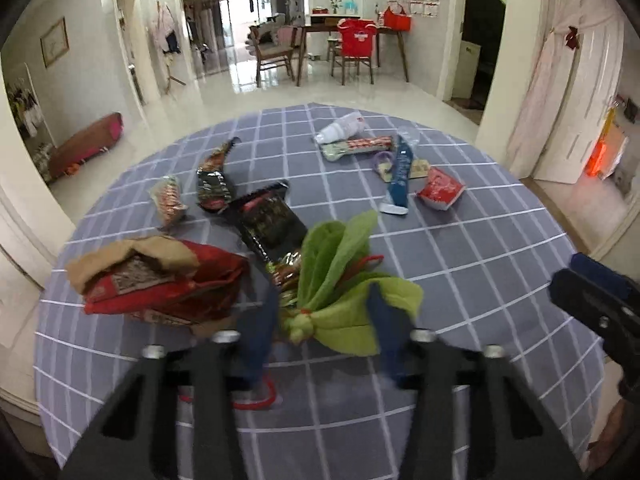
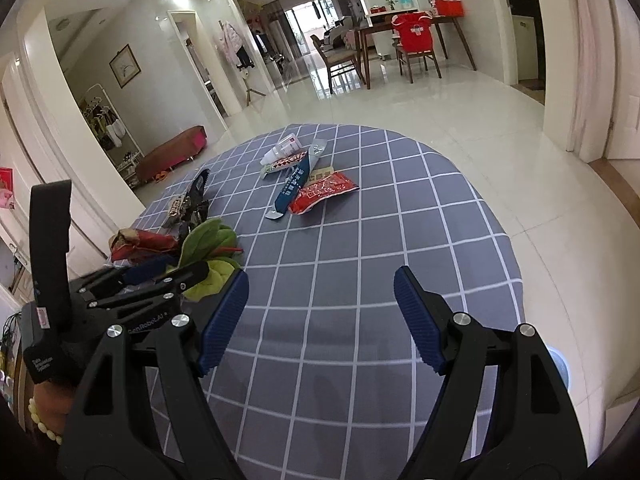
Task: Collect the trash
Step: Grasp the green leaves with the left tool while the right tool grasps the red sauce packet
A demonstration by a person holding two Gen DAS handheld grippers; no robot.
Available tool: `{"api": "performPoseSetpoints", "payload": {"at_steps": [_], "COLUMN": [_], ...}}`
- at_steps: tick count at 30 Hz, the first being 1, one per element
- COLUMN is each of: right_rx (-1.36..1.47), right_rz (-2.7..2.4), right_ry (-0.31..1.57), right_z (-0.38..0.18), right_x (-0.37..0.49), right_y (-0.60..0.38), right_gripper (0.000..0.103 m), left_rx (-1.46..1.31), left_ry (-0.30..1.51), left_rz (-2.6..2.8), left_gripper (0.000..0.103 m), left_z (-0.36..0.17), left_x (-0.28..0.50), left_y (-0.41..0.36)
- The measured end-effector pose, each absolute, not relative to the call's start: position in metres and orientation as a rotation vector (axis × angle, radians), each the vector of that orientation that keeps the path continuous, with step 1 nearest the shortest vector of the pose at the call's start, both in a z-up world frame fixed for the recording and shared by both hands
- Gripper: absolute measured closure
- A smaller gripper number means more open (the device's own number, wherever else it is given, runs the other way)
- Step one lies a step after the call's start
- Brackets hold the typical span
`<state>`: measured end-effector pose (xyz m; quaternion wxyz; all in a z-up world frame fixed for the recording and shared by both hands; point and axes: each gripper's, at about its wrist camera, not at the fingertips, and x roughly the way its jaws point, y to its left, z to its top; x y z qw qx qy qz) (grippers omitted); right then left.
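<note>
I close the left claw (image 1: 320, 320) around the leafy greens (image 1: 340, 280): light, limp, easily torn; I grip the tied stem. Right claw (image 2: 320, 320) open, empty.

Grey checked cloth table cover (image 2: 360, 280), matt and woven. Glossy dark foil snack wrapper (image 1: 272, 220); crumpled red-and-brown paper bag (image 1: 160, 280); smooth green leaves (image 1: 344, 276). Ribbed blue rubbery pads (image 2: 224, 320) on matt black plastic right gripper (image 2: 320, 320); polished tile floor (image 2: 440, 100).
</note>
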<state>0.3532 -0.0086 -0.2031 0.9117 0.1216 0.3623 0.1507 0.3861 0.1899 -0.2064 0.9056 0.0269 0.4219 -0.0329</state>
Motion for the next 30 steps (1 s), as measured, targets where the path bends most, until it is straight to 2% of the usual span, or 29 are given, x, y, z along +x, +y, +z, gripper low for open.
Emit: {"api": "performPoseSetpoints", "payload": {"at_steps": [2,11,15,28,30], "right_rx": [0.261,0.280,0.272,0.152,0.094], "right_rz": [0.313,0.308,0.309,0.266,0.254], "right_ry": [0.744,0.753,0.775,0.871,0.879], "right_z": [-0.202,-0.201,-0.204,-0.222,-0.222], "right_x": [0.356,0.376,0.396,0.471,0.475], "right_y": [-0.010,-0.010,0.000,0.032,0.037], "right_gripper": [0.029,0.029,0.029,0.030,0.040], "left_rx": [0.042,-0.168,-0.188,-0.191,-0.194], "left_ry": [0.873,0.719,0.650,0.604,0.607], "left_rz": [-0.083,-0.160,-0.115,-0.075,-0.079], "left_gripper": [0.082,0.092,0.094,0.096,0.096], "left_z": [-0.205,-0.155,-0.140,-0.139,-0.140], "left_x": [0.384,0.366,0.374,0.423,0.425], "left_y": [0.189,0.200,0.203,0.206,0.205]}}
